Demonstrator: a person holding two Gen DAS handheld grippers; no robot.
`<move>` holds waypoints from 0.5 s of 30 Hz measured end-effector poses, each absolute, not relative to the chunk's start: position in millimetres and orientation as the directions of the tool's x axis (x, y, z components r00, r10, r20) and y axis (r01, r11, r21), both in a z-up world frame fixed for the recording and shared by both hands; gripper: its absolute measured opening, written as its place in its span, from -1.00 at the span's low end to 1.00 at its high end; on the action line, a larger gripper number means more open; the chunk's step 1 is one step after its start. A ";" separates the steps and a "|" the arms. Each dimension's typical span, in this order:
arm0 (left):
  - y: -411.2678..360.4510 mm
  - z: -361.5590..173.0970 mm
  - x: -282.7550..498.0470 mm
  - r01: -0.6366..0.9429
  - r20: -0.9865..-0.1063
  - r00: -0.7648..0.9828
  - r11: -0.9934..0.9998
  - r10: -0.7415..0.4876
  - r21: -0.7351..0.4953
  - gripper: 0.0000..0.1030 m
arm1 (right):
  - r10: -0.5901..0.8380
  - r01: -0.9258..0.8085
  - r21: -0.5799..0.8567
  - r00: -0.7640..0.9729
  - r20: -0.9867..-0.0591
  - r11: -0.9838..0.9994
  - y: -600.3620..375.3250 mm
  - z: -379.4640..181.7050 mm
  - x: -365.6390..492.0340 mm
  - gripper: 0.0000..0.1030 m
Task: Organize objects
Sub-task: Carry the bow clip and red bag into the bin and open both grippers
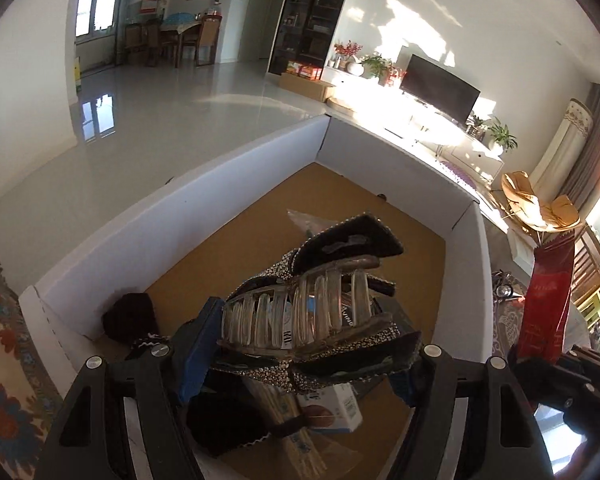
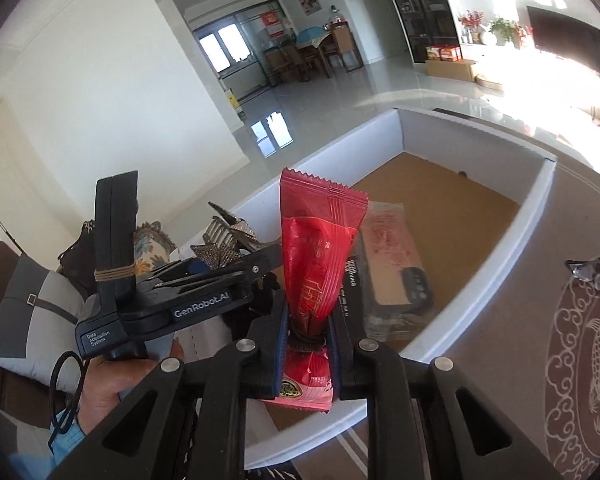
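The rhinestone hair claw clip sits clamped between the blue pads of the left gripper, above the open white box with its brown cardboard floor. The clip's clear teeth face upward. The red snack packet stands upright in the right gripper, whose jaws are closed tight on its narrowed lower section (the sealed zigzag edge points up). It is held over the near edge of the same box. Inside the box lie a dark knitted item, a small carton and a clear-wrapped flat pack. A hand grips the left tool's handle. The box rests on a patterned rug.
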State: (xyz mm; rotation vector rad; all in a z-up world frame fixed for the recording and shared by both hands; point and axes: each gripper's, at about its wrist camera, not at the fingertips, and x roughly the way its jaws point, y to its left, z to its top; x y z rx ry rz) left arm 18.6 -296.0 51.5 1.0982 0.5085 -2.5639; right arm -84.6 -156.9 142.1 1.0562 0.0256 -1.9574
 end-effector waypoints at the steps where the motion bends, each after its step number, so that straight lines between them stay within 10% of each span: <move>1: -299.5 48.1 18.3 0.434 -0.751 -0.640 -0.884 -0.164 -0.176 0.46 | -0.675 0.711 0.361 -0.215 -0.706 -0.604 -171.1 131.9 -83.6 -0.59; 4: -303.9 45.5 19.0 0.478 -0.749 -0.621 -0.869 -0.232 -0.128 0.90 | -0.611 0.709 0.330 -0.179 -0.771 -0.624 -196.7 105.8 -83.4 0.24; 15: -288.7 58.3 19.5 0.522 -0.674 -0.639 -0.852 -0.371 -0.026 0.91 | -0.528 0.600 0.131 -0.553 -0.645 -0.789 -83.0 121.9 -74.5 0.91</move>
